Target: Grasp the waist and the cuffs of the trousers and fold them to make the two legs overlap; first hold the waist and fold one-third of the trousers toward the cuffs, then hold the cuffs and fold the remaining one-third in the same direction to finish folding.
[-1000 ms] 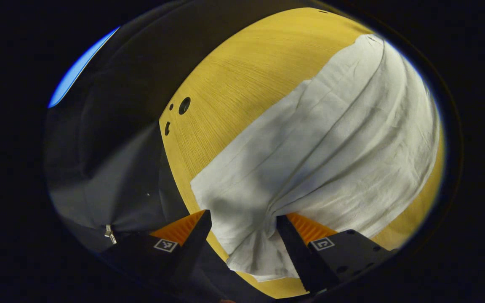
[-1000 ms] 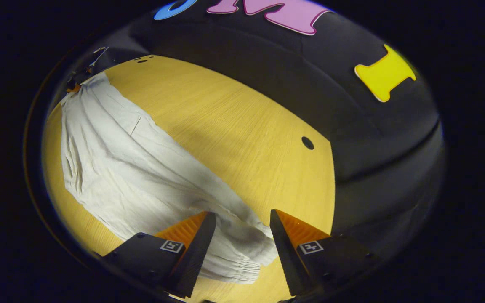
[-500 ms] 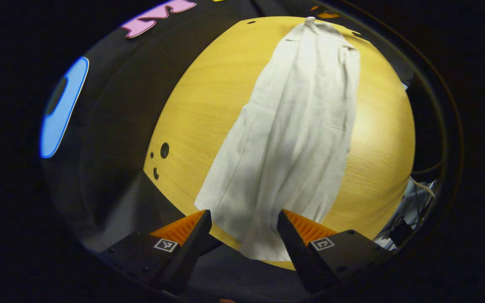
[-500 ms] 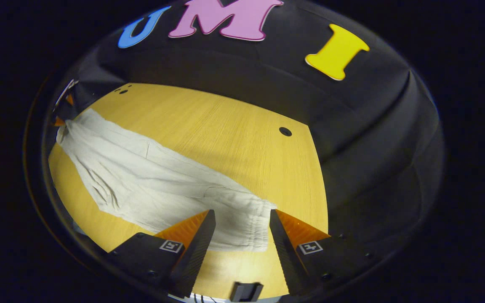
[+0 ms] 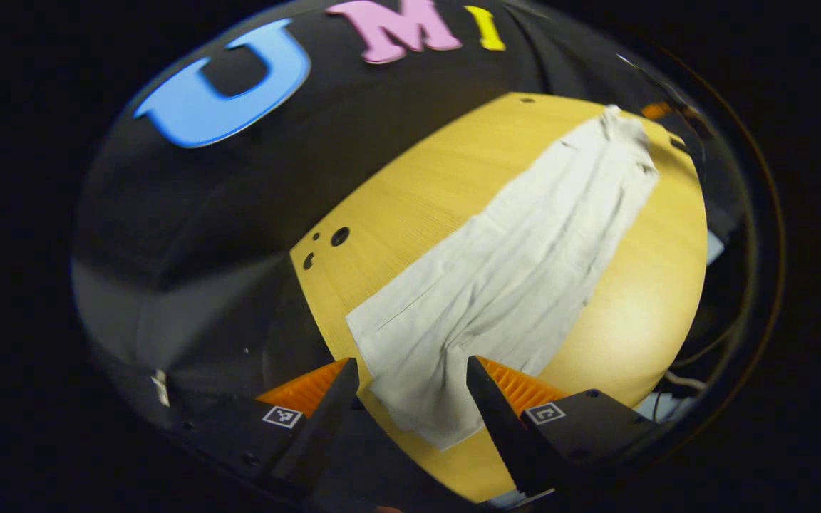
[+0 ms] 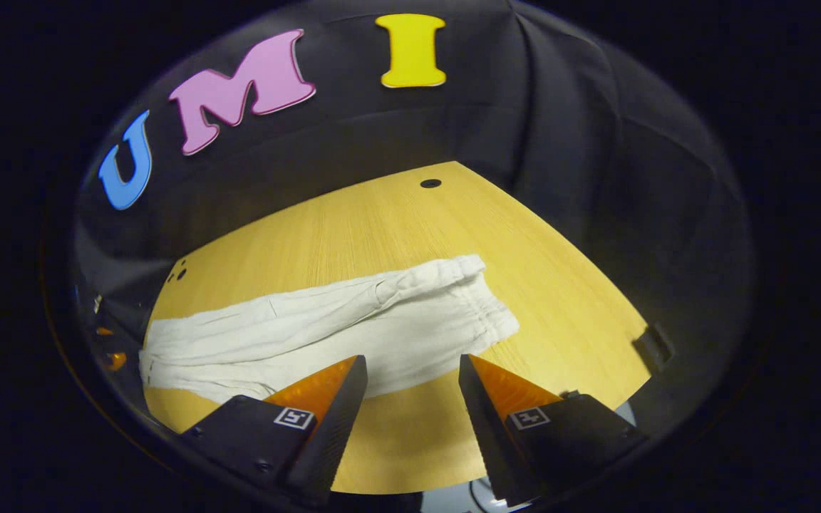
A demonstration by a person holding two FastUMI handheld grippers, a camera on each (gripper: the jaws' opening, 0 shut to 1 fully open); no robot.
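White trousers (image 5: 517,278) lie flat on the yellow wooden table (image 5: 417,192) as one long strip, the legs one over the other. In the left gripper view the cuff end (image 5: 421,406) is nearest, under my open left gripper (image 5: 410,370), which holds nothing and hangs above the cloth. The gathered waist (image 6: 485,303) is the end nearest in the right gripper view, where the trousers (image 6: 325,335) run crosswise. My right gripper (image 6: 412,365) stands open over the near edge of the cloth, with nothing between its fingers. A bit of the other gripper (image 5: 660,110) shows past the waist.
The table (image 6: 353,228) has small round holes (image 5: 340,236) near its far left corner and one hole (image 6: 430,183) at the far right. The black booth wall stands close behind. Cables (image 5: 674,385) hang off the table's near right side.
Both grippers have pulled back and up from the trousers, so more of the table and wall shows. The trousers lie still. Both stay open.
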